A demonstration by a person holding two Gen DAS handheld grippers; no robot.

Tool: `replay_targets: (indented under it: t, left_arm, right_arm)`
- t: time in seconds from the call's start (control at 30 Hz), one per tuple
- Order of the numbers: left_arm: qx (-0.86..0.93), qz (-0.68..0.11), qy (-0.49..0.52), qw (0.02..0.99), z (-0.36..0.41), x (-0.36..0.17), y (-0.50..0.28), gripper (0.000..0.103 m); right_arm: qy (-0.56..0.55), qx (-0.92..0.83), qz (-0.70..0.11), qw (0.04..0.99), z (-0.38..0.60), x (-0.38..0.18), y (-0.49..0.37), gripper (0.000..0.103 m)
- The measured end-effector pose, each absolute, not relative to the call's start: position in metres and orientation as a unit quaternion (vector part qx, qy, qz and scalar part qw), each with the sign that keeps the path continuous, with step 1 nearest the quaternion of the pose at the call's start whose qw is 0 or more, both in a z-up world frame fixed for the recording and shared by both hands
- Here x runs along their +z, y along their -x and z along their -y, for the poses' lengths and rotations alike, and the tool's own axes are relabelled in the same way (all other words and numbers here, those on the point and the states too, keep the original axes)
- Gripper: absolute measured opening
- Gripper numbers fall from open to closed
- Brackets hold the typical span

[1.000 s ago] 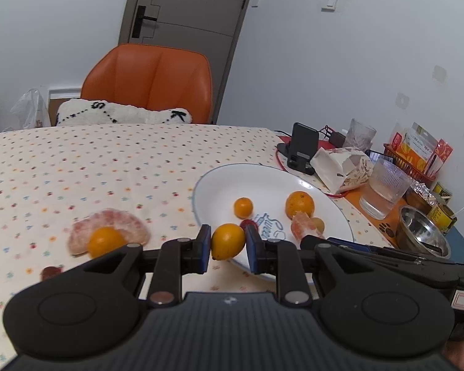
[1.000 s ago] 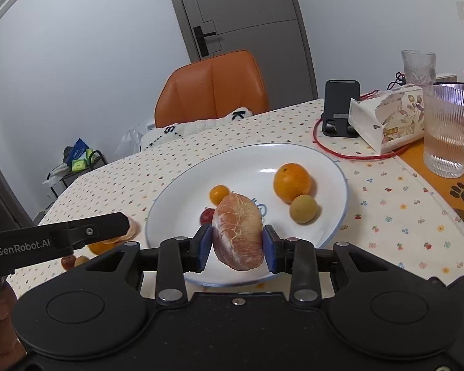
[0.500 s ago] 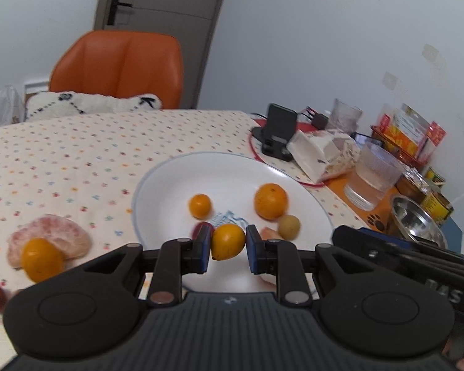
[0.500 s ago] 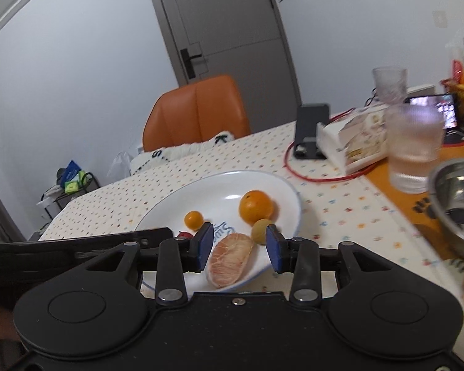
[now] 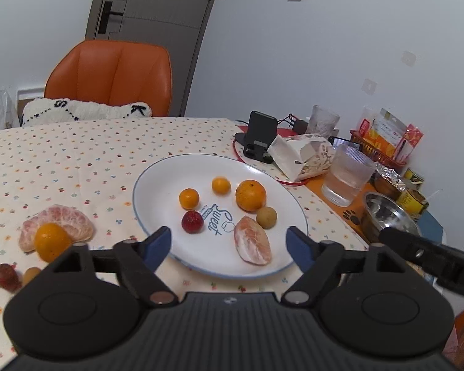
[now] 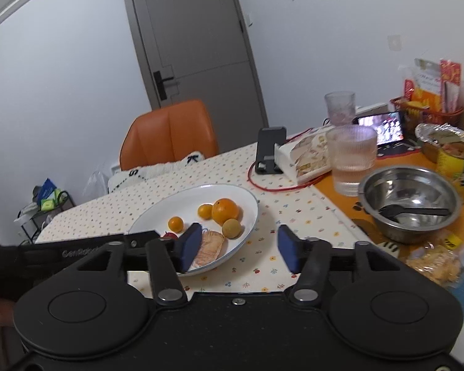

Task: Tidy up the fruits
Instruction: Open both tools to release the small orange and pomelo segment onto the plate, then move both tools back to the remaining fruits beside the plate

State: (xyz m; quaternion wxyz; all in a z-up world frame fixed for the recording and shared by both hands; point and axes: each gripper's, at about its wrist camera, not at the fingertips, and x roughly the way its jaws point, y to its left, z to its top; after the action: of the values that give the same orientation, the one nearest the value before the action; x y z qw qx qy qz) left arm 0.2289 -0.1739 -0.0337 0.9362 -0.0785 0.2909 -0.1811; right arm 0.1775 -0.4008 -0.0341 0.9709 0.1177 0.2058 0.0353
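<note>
A white plate point(image 5: 170, 179) holds two small oranges point(image 5: 188, 198), a bigger orange point(image 5: 250, 195), a strawberry point(image 5: 192, 221), a brown longan point(image 5: 266, 217) and a peeled pomelo segment point(image 5: 252, 244). Left of the plate on the cloth lie another pomelo piece point(image 5: 57, 224), a small orange point(image 5: 52, 241), a strawberry point(image 5: 6, 276) and a small brown fruit point(image 5: 31, 274). My left gripper point(image 5: 229, 244) hangs open over the plate's near rim, holding nothing. My right gripper point(image 6: 238, 247) is open and empty at the plate's point(image 6: 182, 204) near right edge, beside the pomelo segment point(image 6: 210, 245).
To the right stand a ribbed water glass point(image 5: 346, 174), a steel bowl point(image 6: 411, 204) with a black spoon, a tissue pack point(image 5: 303, 157), a phone stand point(image 5: 259, 136), cans and a red snack basket point(image 5: 383, 151). An orange chair point(image 5: 111, 77) is behind the table.
My left gripper opened and let go of the small orange, which now lies on the plate. My right gripper opened, left the pomelo segment on the plate and drew back to the right.
</note>
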Motion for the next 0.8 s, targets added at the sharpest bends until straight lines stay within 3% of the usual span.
replay_targets:
  t: [0.07, 0.2, 0.27, 0.43, 0.53, 0.8]
  left_arm:
    - [-0.189, -0.289, 0.073, 0.936, 0.171, -0.032, -0.222, 0.084]
    - [-0.196, -0.282, 0.074, 0.936, 0.153, -0.030, -0.209, 0.091]
    - [-0.195, -0.274, 0.083, 0.938, 0.142, -0.029, -0.202, 0.092]
    - [-0.205, -0.266, 0.082, 0.938, 0.115, -0.026, -0.182, 0.096]
    - [-0.206, -0.256, 0.067, 0.942, 0.102, -0.027, -0.168, 0.098]
    - [-0.196, -0.232, 0.075, 0.950, 0.066, -0.029, -0.146, 0.099]
  right_arm:
    - [-0.129, 0.027, -0.201, 0.971, 0.401, -0.033, -0.169, 0.066]
    - [-0.125, 0.016, -0.203, 0.971, 0.389, -0.027, -0.159, 0.069]
    - [-0.113, 0.019, -0.194, 0.974, 0.378, -0.024, -0.150, 0.080]
    - [-0.103, 0.024, -0.195, 0.975, 0.357, -0.018, -0.131, 0.087]
    - [-0.103, 0.028, -0.191, 0.976, 0.348, -0.017, -0.119, 0.096]
    - [-0.150, 0.034, -0.172, 0.973, 0.344, -0.015, -0.093, 0.101]
